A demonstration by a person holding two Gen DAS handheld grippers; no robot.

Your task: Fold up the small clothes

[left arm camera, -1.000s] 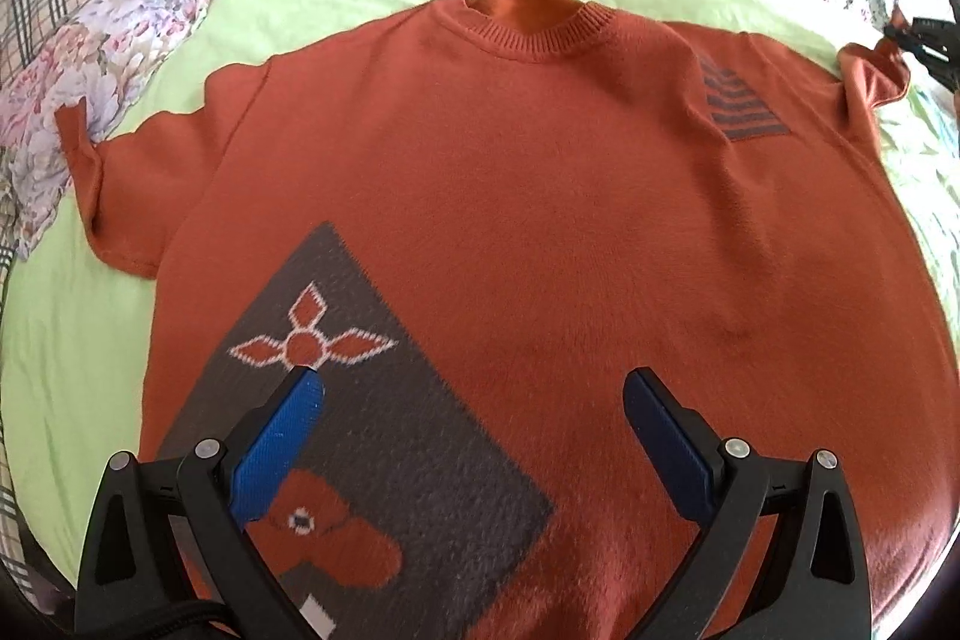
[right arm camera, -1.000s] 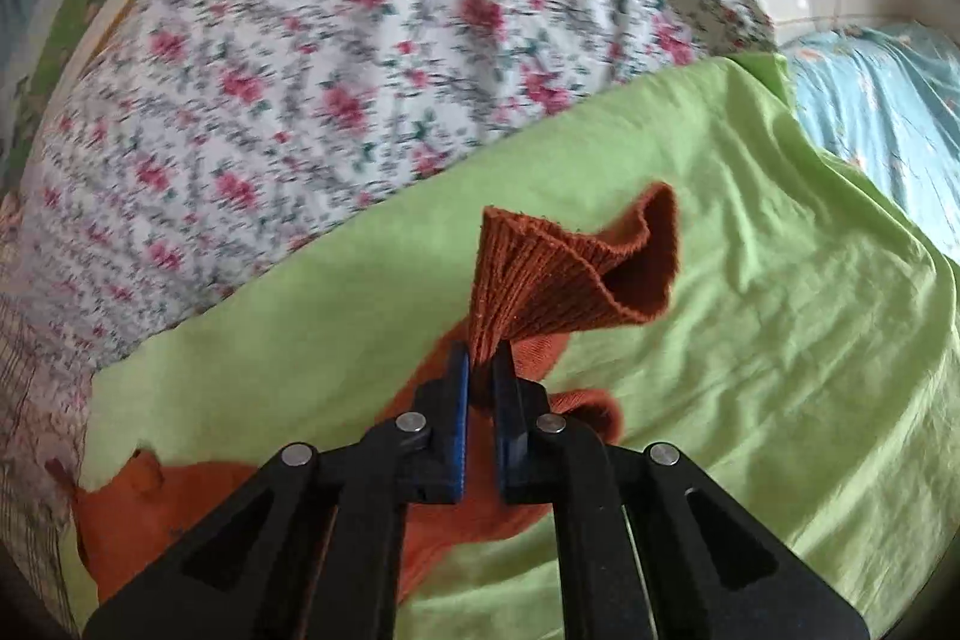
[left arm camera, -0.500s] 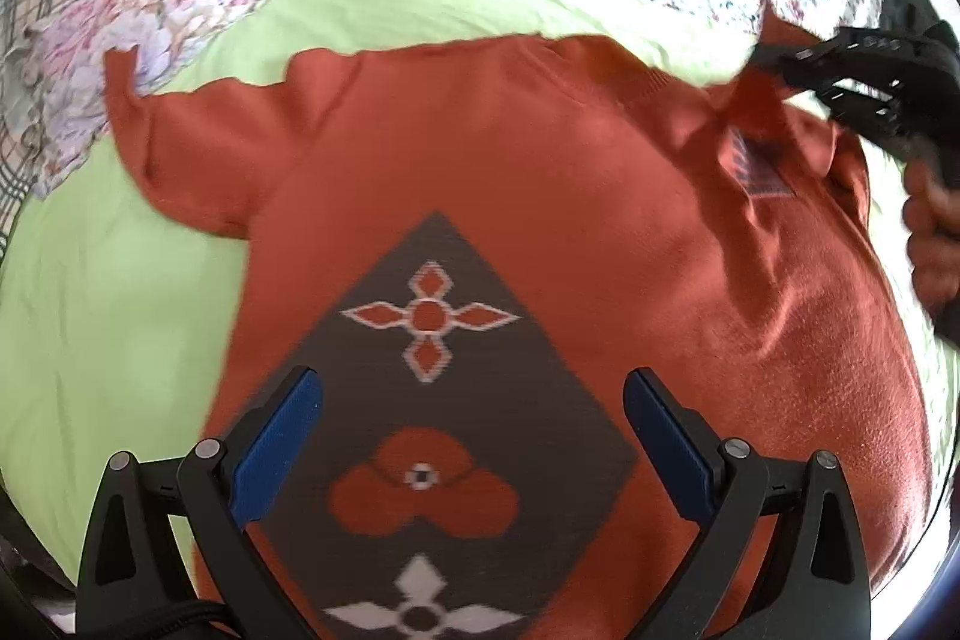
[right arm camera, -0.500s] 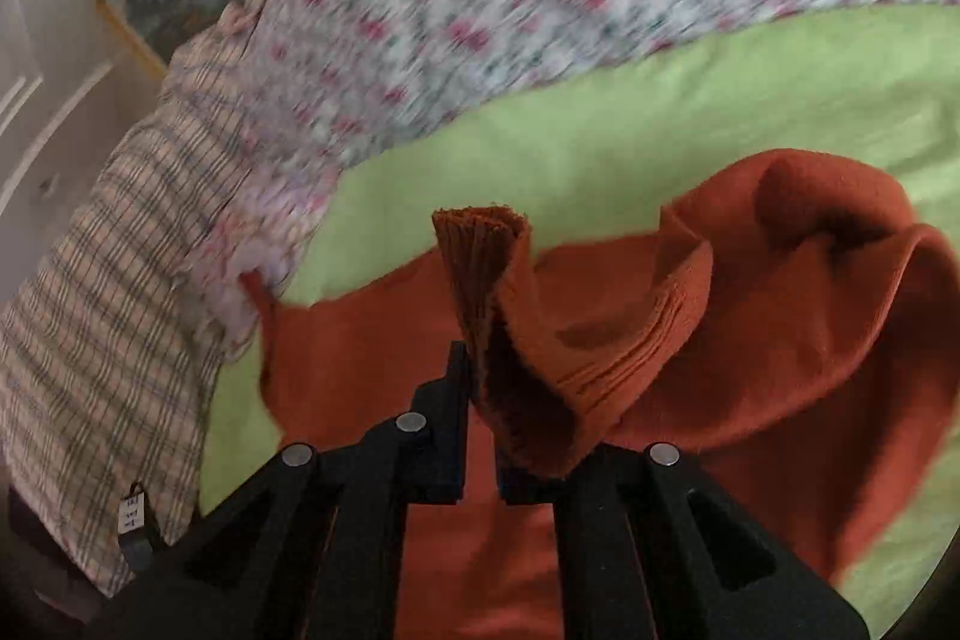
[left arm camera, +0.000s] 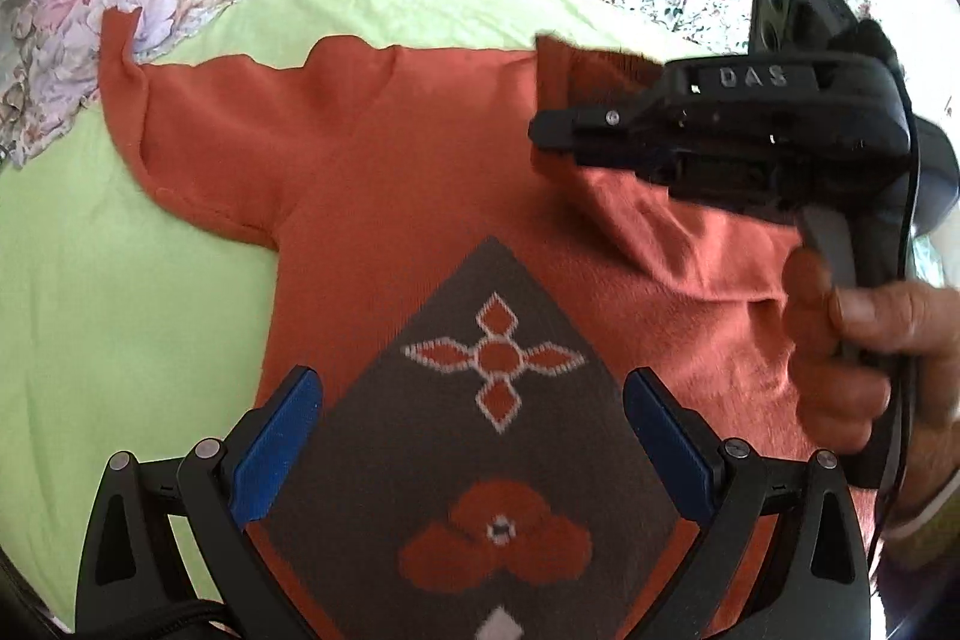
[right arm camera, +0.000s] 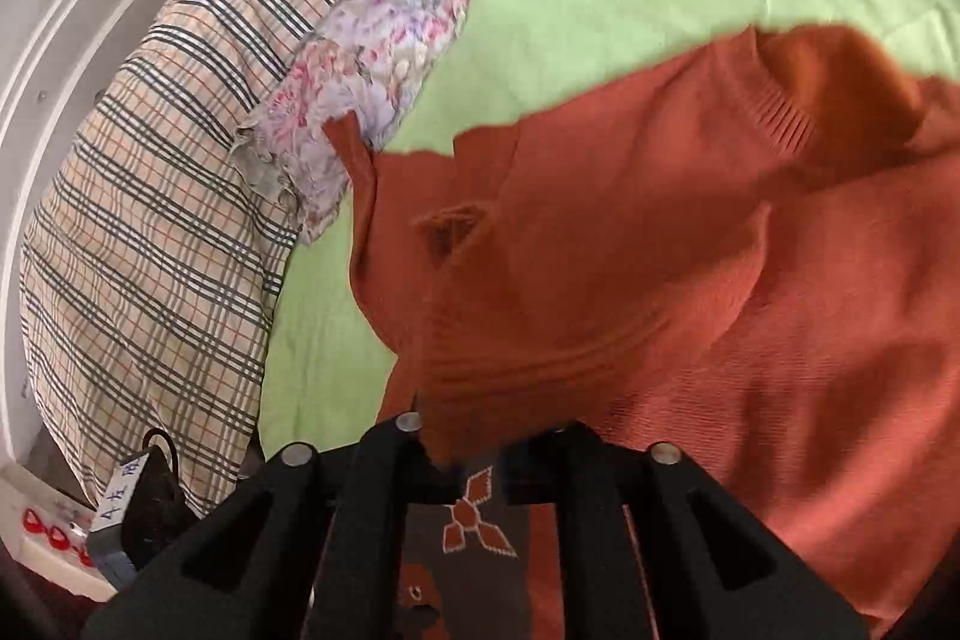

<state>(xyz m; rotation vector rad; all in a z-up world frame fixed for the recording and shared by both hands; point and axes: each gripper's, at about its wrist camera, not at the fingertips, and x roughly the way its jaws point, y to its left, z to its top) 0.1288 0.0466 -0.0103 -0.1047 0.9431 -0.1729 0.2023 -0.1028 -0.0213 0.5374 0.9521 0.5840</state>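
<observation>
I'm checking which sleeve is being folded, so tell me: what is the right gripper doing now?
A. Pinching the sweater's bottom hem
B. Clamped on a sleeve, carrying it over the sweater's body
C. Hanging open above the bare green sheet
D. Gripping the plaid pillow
B: the right gripper is shut on the orange sleeve, drawn across the sweater above its grey diamond pattern, while the left gripper hangs open.

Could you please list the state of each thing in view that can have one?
Orange sweater: spread on the green sheet, one sleeve lifted and folded over the body.
Left gripper: open, above the sweater's front.
Right gripper: shut on the sleeve.
</observation>
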